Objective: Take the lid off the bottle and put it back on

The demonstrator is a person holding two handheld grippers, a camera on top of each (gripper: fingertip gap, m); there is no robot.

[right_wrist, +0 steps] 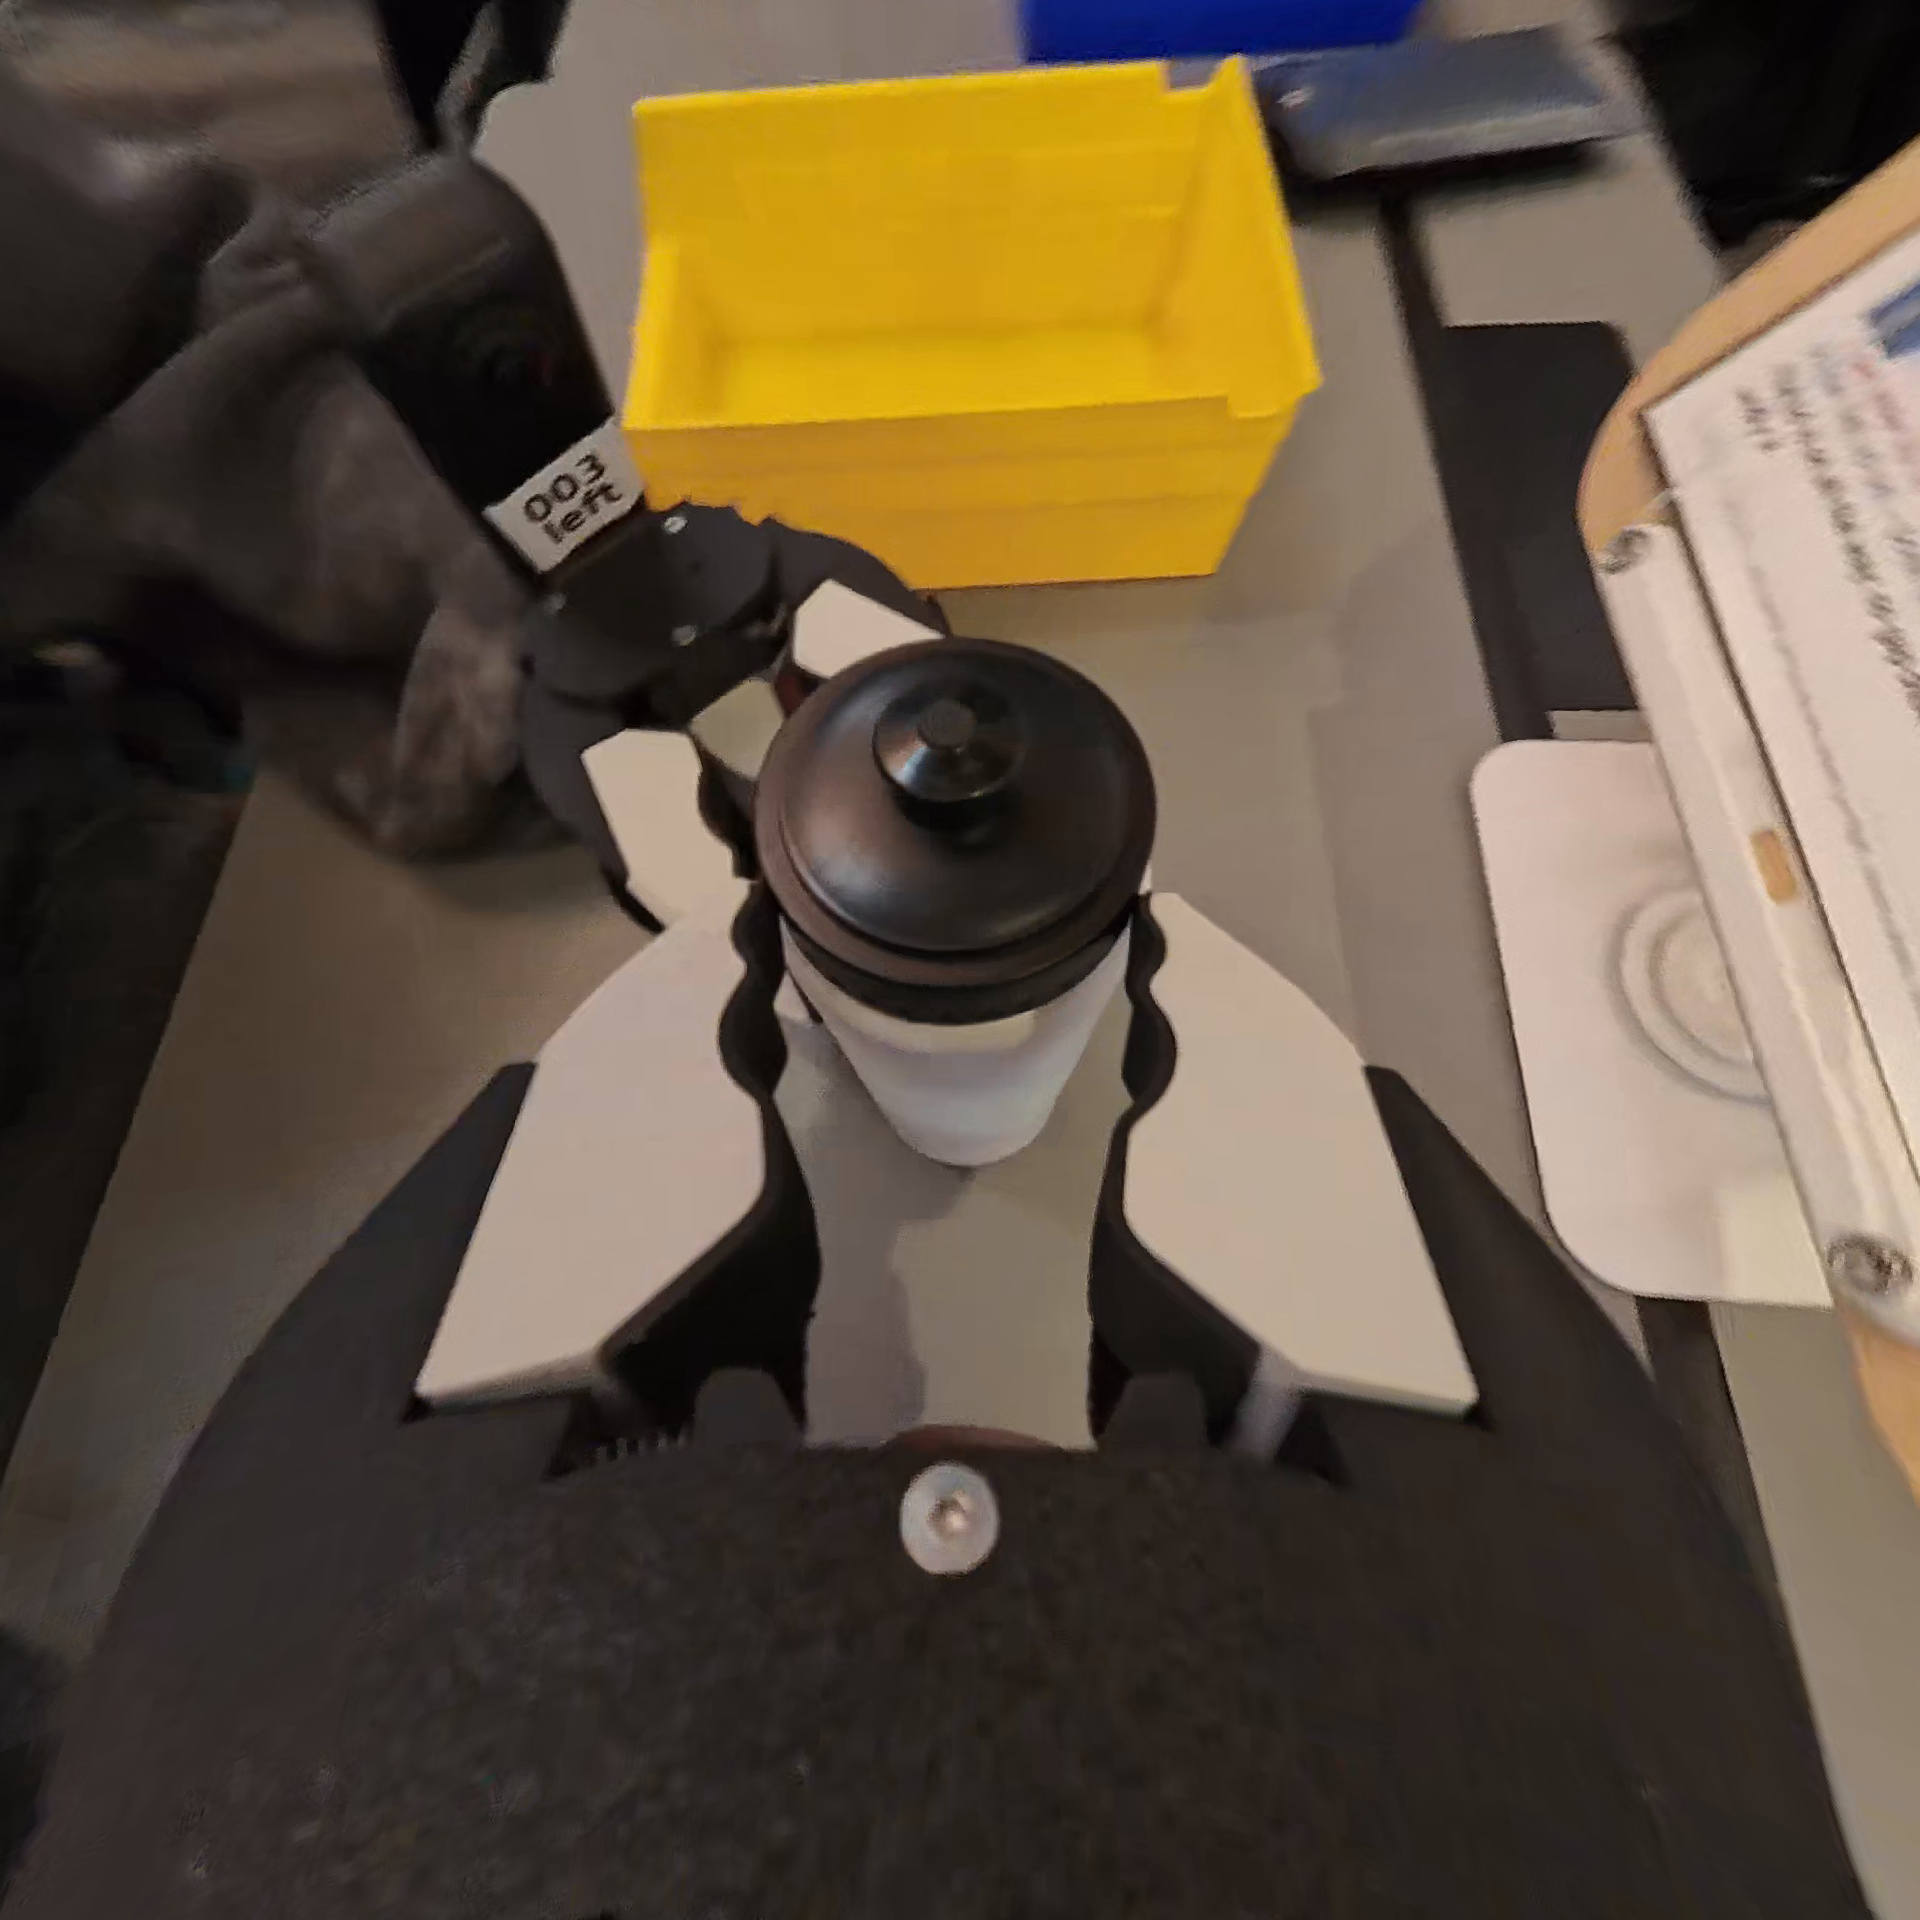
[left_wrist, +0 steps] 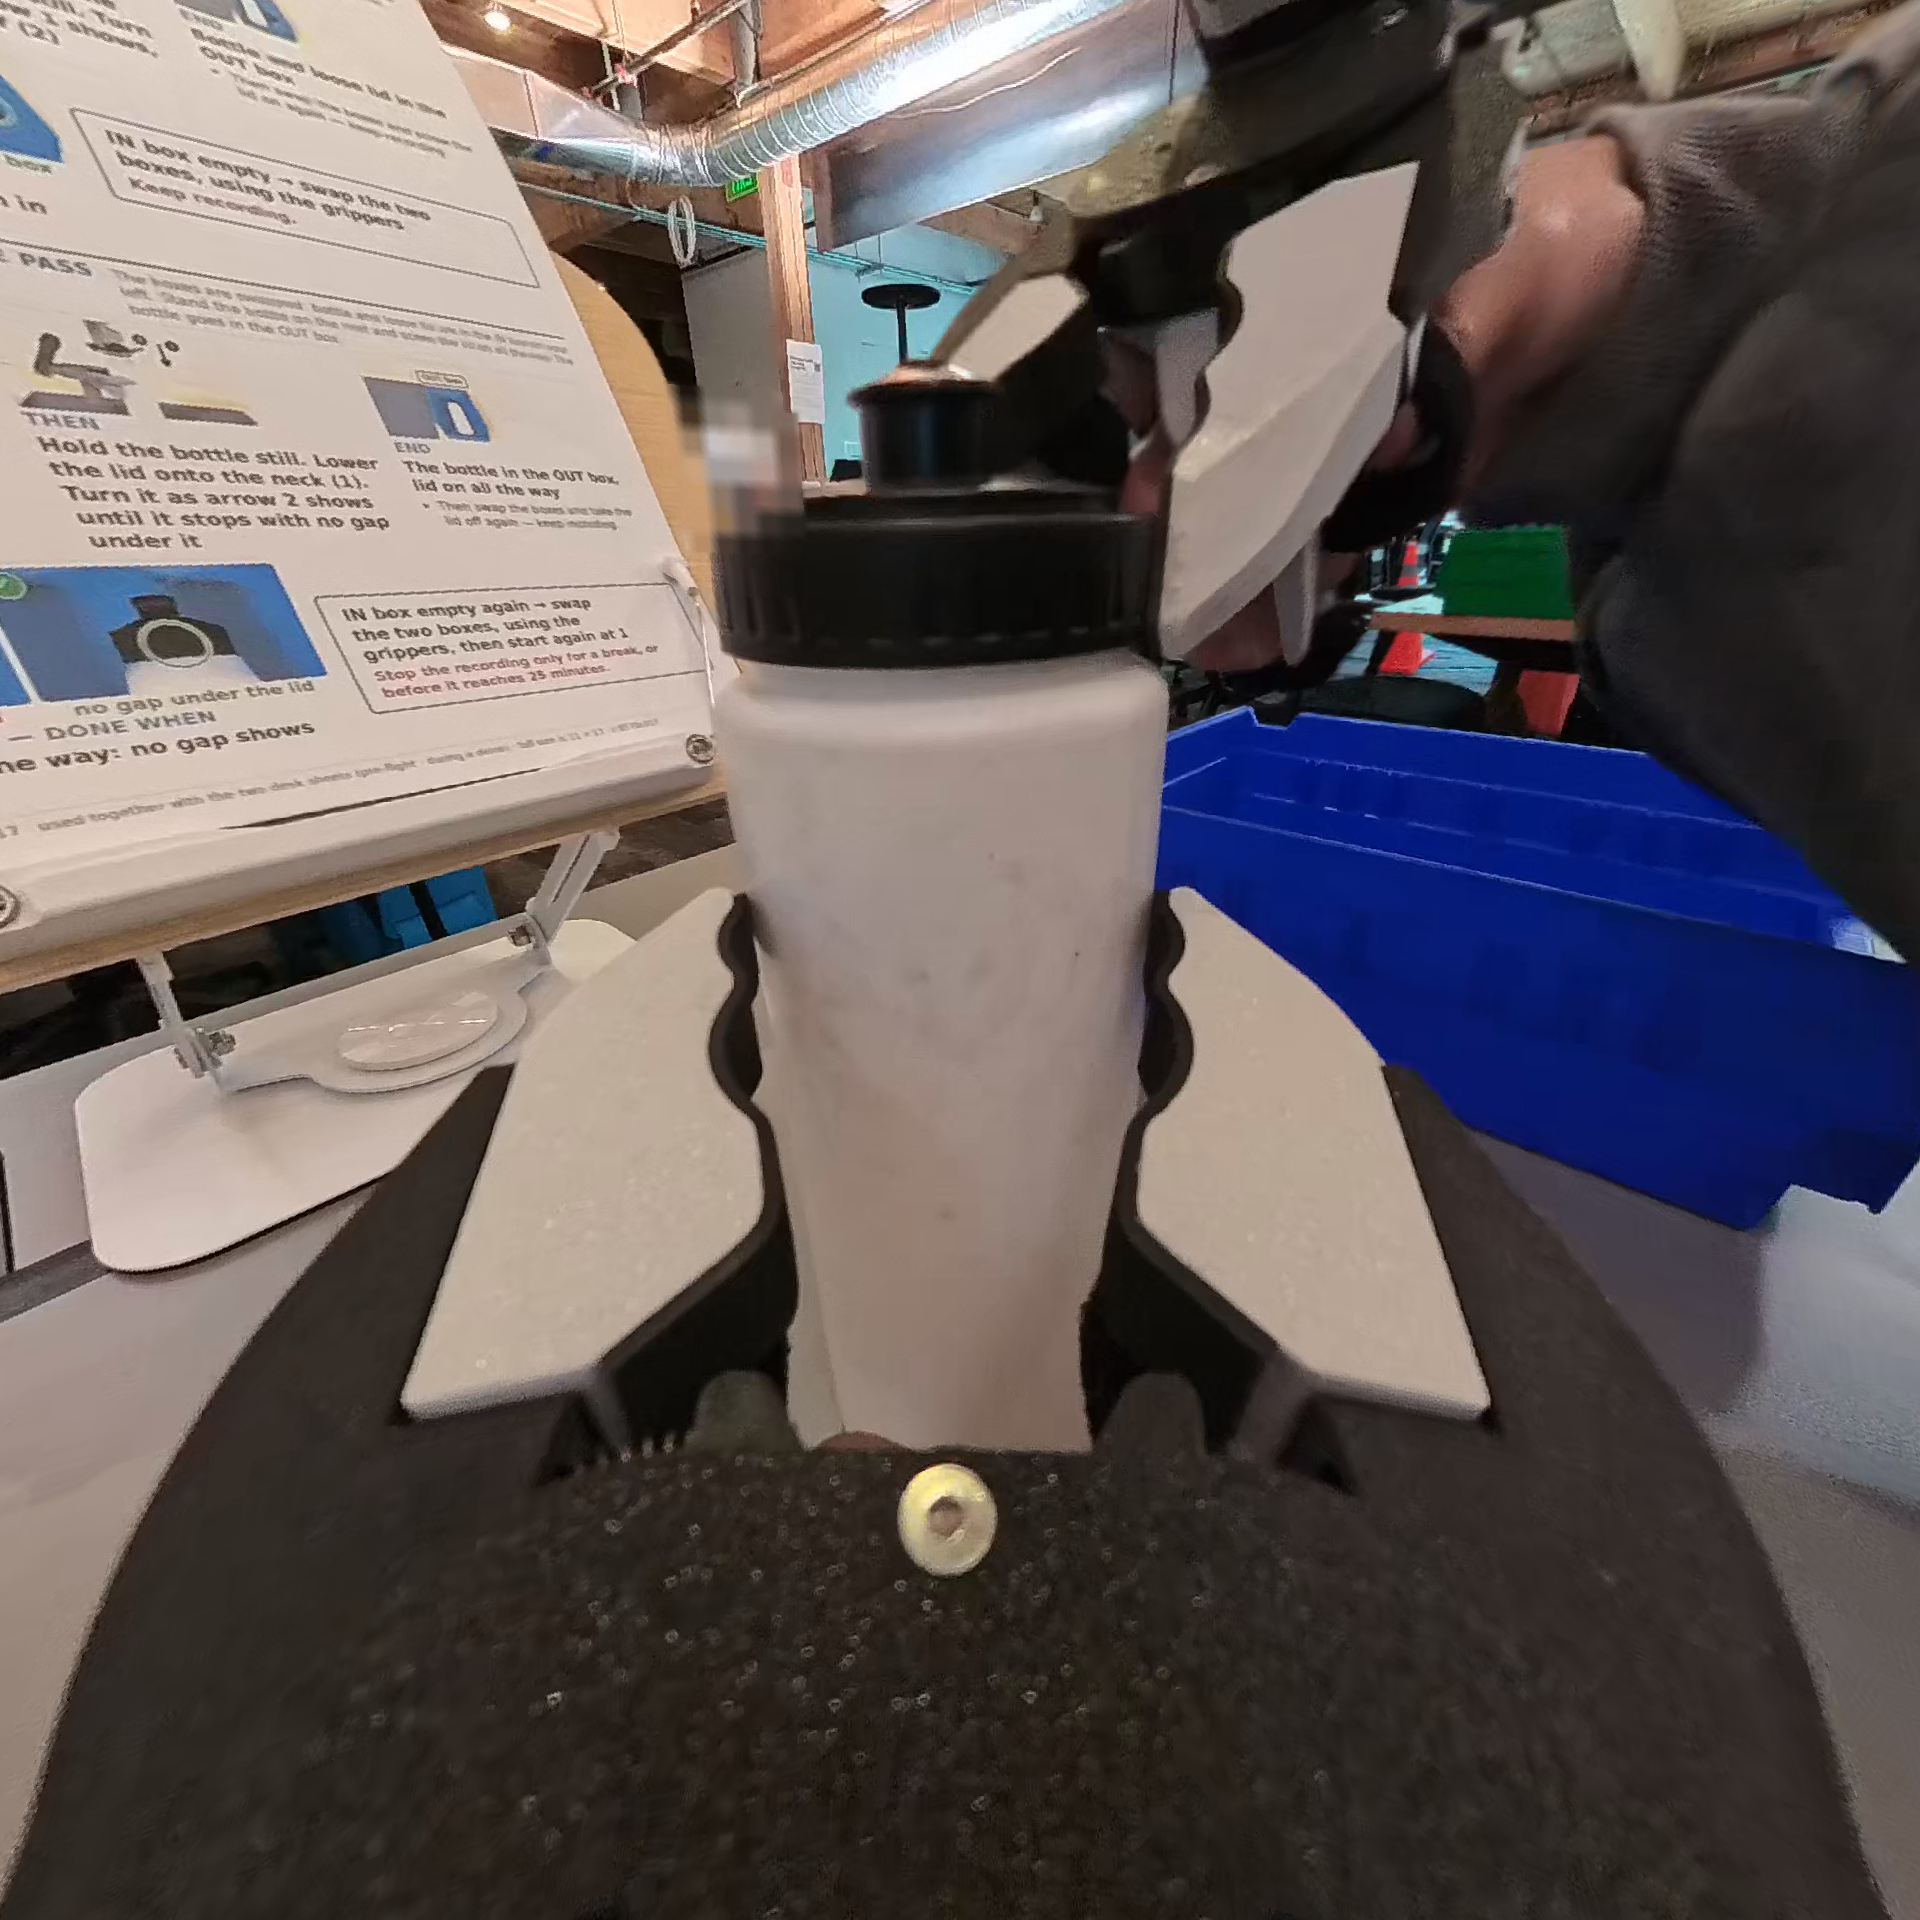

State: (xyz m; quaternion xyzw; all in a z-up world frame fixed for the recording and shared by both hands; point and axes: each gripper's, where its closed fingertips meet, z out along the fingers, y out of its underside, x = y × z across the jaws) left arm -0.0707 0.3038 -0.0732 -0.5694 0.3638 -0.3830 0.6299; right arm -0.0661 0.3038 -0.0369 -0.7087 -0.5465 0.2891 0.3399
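Left wrist view: left gripper (left_wrist: 951, 966) clamps white bottle (left_wrist: 945, 935) body, upright on grey table (right_wrist: 312, 987). Right gripper (right_wrist: 940, 925) from above, fingers astride black lid (right_wrist: 951, 821); contact unclear. Advice: seat pads squarely on ribbed rim before twisting, bottle kept vertical

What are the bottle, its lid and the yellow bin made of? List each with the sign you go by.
Bottle: looks like matte white plastic, faintly translucent, with scuffs and small marks on its wall.
Lid: glossy black plastic by the look, smooth and reflective on top; ribbed around its rim in the left wrist view.
Yellow bin: seems rigid moulded plastic, uniform colour, thin walls with stepped ridges and a slight sheen.
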